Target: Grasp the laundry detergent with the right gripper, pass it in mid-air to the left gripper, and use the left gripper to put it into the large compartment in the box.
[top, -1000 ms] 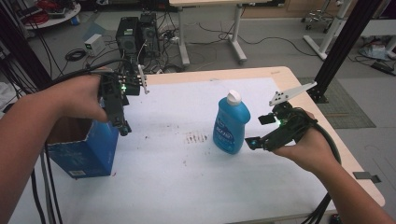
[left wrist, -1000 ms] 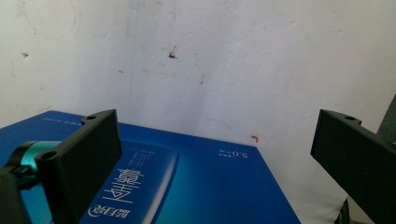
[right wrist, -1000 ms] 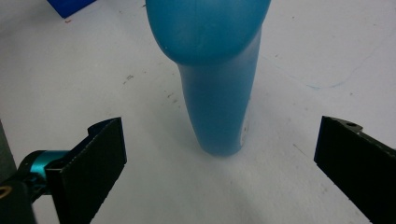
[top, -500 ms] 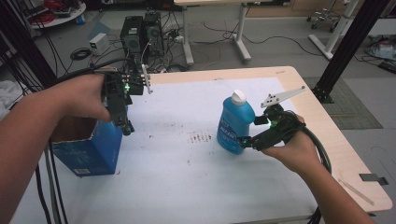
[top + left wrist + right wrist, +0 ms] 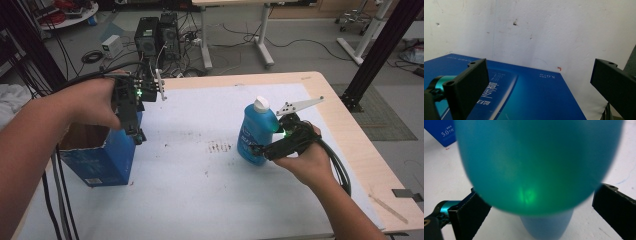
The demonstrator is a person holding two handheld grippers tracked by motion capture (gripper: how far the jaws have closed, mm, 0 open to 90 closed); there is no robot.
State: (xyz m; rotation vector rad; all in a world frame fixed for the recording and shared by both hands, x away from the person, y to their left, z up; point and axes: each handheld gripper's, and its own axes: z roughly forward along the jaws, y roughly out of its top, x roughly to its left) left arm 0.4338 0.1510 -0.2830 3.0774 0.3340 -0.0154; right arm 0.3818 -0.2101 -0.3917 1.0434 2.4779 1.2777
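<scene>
A blue bottle [image 5: 254,131] with a white cap stands upright right of the table's middle. My right gripper [image 5: 260,150] is at its lower right side, open, one jaw on each side of the bottle. Seen from the right gripper view, the bottle [image 5: 536,165] bulges large and blurred between the two spread jaws. An open blue carton [image 5: 102,155] stands at the left. My left gripper [image 5: 136,133] hangs over its right edge, pointing down and open. The carton's blue printed face [image 5: 506,92] lies just below the spread jaws in the left gripper view.
The white table sheet [image 5: 200,175] has small dark marks [image 5: 219,147] in the middle. Beyond the far table edge stand computer cases [image 5: 155,42] with cables on the floor. A black post [image 5: 380,50] rises at the far right corner.
My right gripper has slid left until its jaws straddle the bottle's base. The left gripper has stayed over the carton's right edge with little shift.
</scene>
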